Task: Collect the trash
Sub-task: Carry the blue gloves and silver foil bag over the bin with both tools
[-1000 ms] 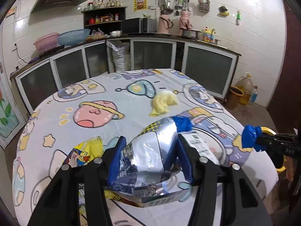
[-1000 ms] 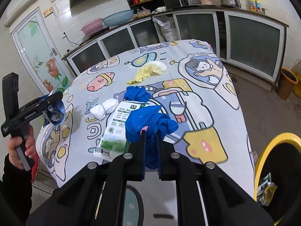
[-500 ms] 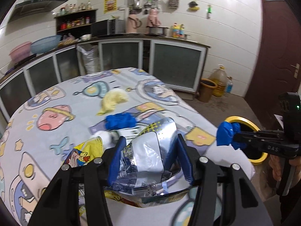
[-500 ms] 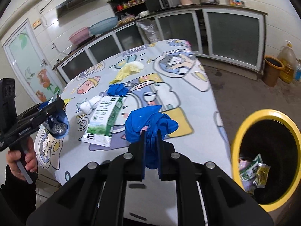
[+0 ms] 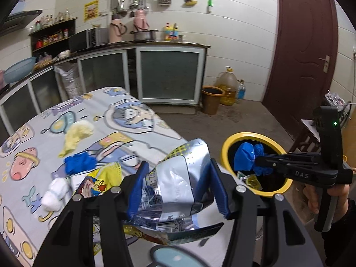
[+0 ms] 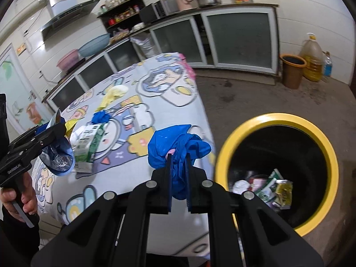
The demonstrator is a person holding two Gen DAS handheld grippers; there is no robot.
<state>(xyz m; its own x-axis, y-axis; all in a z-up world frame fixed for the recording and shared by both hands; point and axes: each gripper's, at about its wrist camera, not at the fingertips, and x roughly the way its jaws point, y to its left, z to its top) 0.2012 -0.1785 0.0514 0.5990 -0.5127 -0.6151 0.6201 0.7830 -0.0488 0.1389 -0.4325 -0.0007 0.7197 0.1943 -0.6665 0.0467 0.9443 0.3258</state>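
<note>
A: What does the left gripper [image 5: 178, 184] hold?
B: Its blue pads press on both sides of a crumpled silver snack bag [image 5: 175, 182], held above the near edge of the table [image 5: 138, 131].

A: And the right gripper [image 6: 178, 162]?
B: Its jaws are pressed nearly together, pinching a bunched blue glove [image 6: 175, 146]. In the left wrist view the glove [image 5: 247, 158] hangs over the mouth of the bin [image 5: 229, 142].

A: Where is the bin?
B: On the floor just beside the table; it is black with a yellow rim [image 6: 280, 118]. Wrappers [image 6: 273, 189] and other scraps lie at its bottom.

A: What lies on the table?
B: On the cartoon-print cloth: a second blue glove [image 5: 77, 164], a yellow rag [image 5: 76, 133], a white wad [image 5: 54, 193] and a green-and-white carton [image 6: 89, 142].

A: What else is visible?
B: A hand [image 5: 327, 195] grips the right gripper's handle; a brown pail [image 5: 211, 99] and an oil jug [image 5: 228, 86] stand by the cabinets.
</note>
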